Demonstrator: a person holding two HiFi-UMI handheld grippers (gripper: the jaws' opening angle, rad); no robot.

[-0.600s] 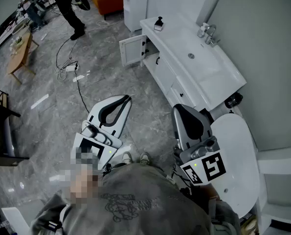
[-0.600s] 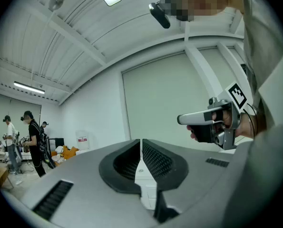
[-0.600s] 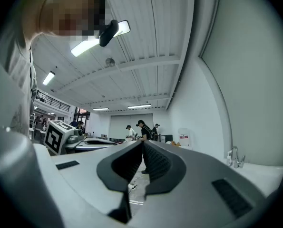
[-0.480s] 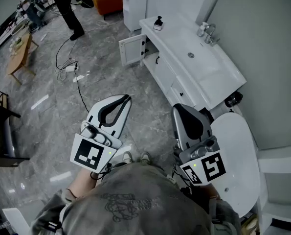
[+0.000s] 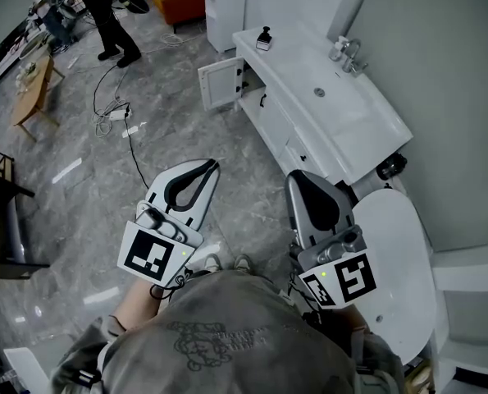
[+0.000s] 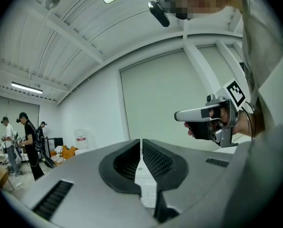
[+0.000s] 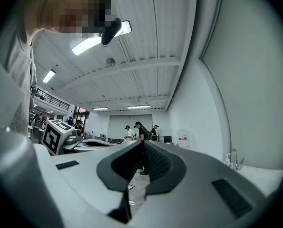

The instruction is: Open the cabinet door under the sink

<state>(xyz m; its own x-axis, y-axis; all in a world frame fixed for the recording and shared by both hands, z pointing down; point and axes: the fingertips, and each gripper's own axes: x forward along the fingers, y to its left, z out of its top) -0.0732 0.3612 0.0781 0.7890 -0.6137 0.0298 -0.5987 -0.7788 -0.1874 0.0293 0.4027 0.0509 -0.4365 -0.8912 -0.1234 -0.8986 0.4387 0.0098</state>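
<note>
Head view shows a white sink vanity (image 5: 367, 125) running along the wall, and the cabinet fronts under its basin (image 5: 321, 93) face the open floor. One cabinet door (image 5: 218, 84), at the vanity's far end, stands swung out toward the floor. The fronts (image 5: 274, 123) nearer the basin lie flush and closed, one with a small dark handle (image 5: 263, 101). Which door the task means cannot be settled from here. If it is one directly below the basin, that step looks not yet done.

Both tools are held low and close to the person's body, short of the vanity's near end, which reads as a carrying pose and not a reach. The left gripper (image 5: 209, 165) points out over the floor, well apart from the vanity front. Its jaws are pressed together with only a hairline slit between the ribbed pads, and they hold nothing. The right gripper (image 5: 296, 180) sits just beside the vanity's near corner, touching nothing. Its jaws are also closed on themselves and empty.

No door or handle lies between either pair of jaws. The cabinet fronts are ahead of both tips, farther along the vanity.
</note>
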